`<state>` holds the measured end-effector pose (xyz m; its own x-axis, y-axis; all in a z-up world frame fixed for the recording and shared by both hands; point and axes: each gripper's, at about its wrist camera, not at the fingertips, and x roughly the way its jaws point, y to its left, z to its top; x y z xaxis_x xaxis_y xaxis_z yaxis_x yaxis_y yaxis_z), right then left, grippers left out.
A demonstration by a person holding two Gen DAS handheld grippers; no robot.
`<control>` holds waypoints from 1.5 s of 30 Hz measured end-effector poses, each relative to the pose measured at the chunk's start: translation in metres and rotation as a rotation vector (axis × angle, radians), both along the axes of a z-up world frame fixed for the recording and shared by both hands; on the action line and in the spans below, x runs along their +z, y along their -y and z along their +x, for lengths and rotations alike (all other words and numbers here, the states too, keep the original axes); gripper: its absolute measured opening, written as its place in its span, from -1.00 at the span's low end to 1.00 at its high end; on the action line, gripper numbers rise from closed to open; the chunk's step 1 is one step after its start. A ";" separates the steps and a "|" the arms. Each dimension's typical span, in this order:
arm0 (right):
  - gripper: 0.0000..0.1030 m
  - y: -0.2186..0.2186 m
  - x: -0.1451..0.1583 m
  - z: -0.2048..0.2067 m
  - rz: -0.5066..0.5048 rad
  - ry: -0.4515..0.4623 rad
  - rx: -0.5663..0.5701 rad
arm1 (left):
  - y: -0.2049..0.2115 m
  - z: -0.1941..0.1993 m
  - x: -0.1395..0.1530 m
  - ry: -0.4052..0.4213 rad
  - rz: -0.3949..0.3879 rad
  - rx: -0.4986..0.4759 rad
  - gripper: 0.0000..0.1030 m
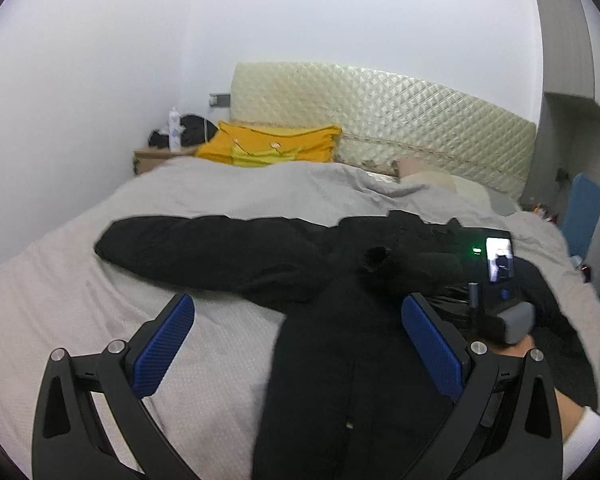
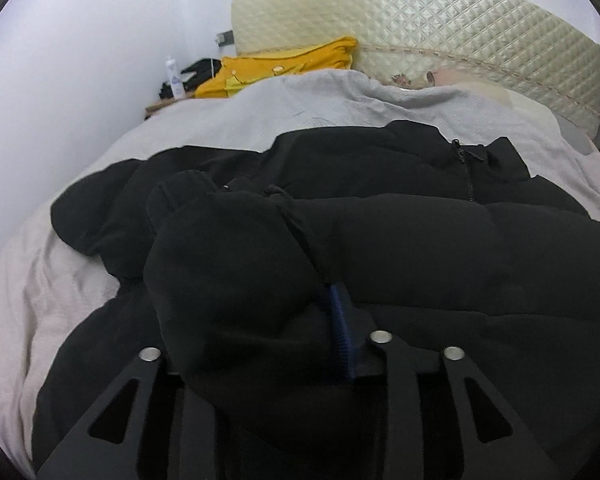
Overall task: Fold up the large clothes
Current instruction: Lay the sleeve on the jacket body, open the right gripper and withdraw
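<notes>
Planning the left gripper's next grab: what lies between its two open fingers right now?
In the left wrist view, the left gripper frames bare grey bedspread on one side and a black jacket sleeve on the other, neither pinched.

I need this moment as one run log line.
left gripper: open, above black jacket | right gripper: shut on jacket sleeve | jacket on bed

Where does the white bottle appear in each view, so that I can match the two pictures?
Left wrist view: the bottle stands left of centre, on the nightstand, left of the yellow pillow.
Right wrist view: the bottle is upper left, again left of the pillow.
Shared landmark: the quilted headboard.
</notes>
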<state>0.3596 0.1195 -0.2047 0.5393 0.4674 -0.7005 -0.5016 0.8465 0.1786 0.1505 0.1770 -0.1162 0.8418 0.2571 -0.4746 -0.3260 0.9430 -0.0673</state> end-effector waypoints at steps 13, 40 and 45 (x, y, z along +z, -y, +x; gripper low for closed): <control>0.69 0.036 0.076 -0.032 0.120 0.061 -0.004 | 0.006 -0.004 0.029 -0.009 -0.047 -0.037 1.00; 0.73 0.225 0.221 -0.195 0.156 0.364 -0.260 | 0.118 -0.037 0.103 0.026 0.000 -0.209 1.00; 0.74 0.236 0.210 -0.217 0.131 0.382 -0.267 | 0.131 -0.047 0.099 0.054 -0.026 -0.246 1.00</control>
